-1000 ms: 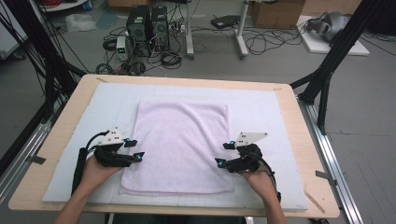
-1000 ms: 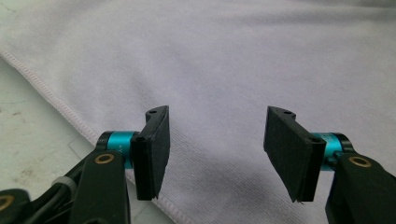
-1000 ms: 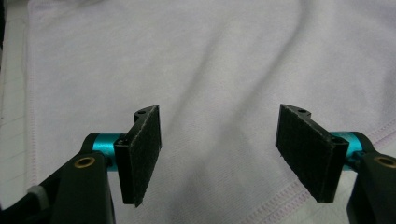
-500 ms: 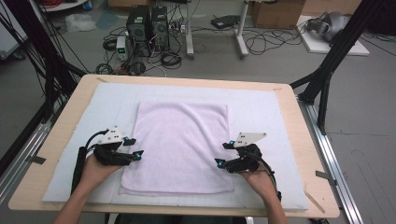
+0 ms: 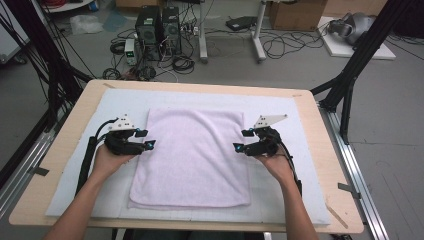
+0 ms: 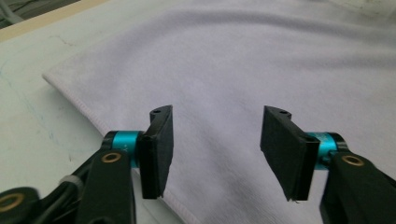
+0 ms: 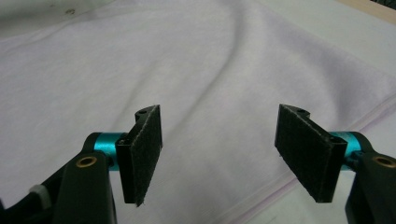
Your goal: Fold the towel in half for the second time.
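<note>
Pale lilac towel (image 5: 192, 157) spread flat at centre of white mat (image 5: 300, 120) on wooden table (image 5: 330, 165).

Left gripper (image 5: 148, 138) at towel's left edge, about mid-length. Fingers (image 6: 156, 149) apart, having just been closing a little; nothing between them, towel's hemmed edge (image 6: 88, 112) running beneath the gap in the left gripper view. Contact with the cloth: cannot tell.

Right gripper (image 5: 240, 140) at towel's right edge, opposite the left. Fingers (image 7: 142, 154) wide apart, nothing clamped; towel surface and a soft ridge (image 7: 233, 51) under the gap in the right gripper view.

Bare mat open on both sides of towel, behind each hand. Near hem just short of mat's front edge. Far hem well clear of table's far edge.
</note>
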`<state>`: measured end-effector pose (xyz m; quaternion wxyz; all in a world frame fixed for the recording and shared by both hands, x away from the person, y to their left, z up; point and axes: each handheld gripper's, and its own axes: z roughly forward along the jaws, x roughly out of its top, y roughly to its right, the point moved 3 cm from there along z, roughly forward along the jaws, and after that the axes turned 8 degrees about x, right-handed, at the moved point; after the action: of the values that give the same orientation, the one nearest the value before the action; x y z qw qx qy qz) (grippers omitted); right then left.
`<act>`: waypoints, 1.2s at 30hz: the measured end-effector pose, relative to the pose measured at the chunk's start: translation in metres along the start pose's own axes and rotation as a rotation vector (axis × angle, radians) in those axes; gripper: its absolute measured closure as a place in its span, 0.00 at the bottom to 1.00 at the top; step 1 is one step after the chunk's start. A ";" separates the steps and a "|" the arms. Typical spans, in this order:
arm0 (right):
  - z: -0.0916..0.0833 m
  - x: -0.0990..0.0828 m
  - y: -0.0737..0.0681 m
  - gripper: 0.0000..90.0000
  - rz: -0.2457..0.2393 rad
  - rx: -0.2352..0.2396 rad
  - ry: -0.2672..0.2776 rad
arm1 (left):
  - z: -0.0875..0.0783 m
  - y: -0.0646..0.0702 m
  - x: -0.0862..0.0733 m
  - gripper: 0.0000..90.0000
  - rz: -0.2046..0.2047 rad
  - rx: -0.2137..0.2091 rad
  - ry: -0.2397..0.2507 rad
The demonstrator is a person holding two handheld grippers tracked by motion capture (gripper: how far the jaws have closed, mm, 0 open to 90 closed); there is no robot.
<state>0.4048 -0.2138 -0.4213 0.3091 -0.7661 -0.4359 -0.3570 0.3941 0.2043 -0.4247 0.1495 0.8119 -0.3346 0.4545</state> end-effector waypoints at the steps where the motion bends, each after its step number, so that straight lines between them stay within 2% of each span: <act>1: 0.001 0.002 0.004 0.35 0.006 0.004 -0.005 | 0.002 -0.003 0.003 0.54 0.007 0.000 -0.004; 5: 0.005 0.011 0.021 0.37 0.007 -0.013 -0.042 | 0.008 -0.018 0.014 0.56 0.011 0.003 -0.014; 9: 0.006 0.019 0.038 0.40 0.016 -0.047 -0.069 | 0.013 -0.037 0.021 0.57 -0.008 0.019 -0.031; 12: 0.007 0.021 0.049 0.44 0.018 -0.079 -0.041 | 0.021 -0.048 0.016 0.59 -0.037 0.019 -0.049; 13: 0.009 0.018 0.053 0.44 0.039 -0.099 -0.035 | 0.025 -0.051 0.012 0.60 -0.046 0.027 -0.067; 15: 0.014 0.012 0.059 0.45 0.053 -0.125 -0.074 | 0.031 -0.055 0.006 0.61 -0.072 0.035 -0.100; 18: 0.023 0.004 0.065 0.45 0.075 -0.131 -0.114 | 0.038 -0.057 -0.001 0.61 -0.069 0.057 -0.135; 22: 0.032 -0.001 0.068 0.44 0.074 -0.156 -0.158 | 0.048 -0.057 -0.006 0.61 -0.093 0.073 -0.147; 25: 0.035 -0.005 0.070 0.44 0.096 -0.158 -0.169 | 0.055 -0.058 -0.012 0.60 -0.092 0.092 -0.194; 27: 0.038 -0.010 0.072 0.44 0.108 -0.160 -0.198 | 0.056 -0.058 -0.013 0.61 -0.116 0.093 -0.183; 29: 0.037 -0.013 0.073 0.47 0.129 -0.157 -0.158 | 0.055 -0.057 -0.014 0.62 -0.118 0.101 -0.174; 31: 0.036 -0.014 0.073 0.51 0.143 -0.166 -0.144 | 0.054 -0.057 -0.014 0.67 -0.126 0.101 -0.179; 36: 0.036 -0.015 0.072 0.71 0.170 -0.151 -0.124 | 0.055 -0.055 -0.013 0.85 -0.137 0.051 -0.178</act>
<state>0.4729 -0.2232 -0.4646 0.2522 -0.8421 -0.3596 -0.3130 0.4615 0.2195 -0.4621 0.1294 0.8734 -0.2787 0.3778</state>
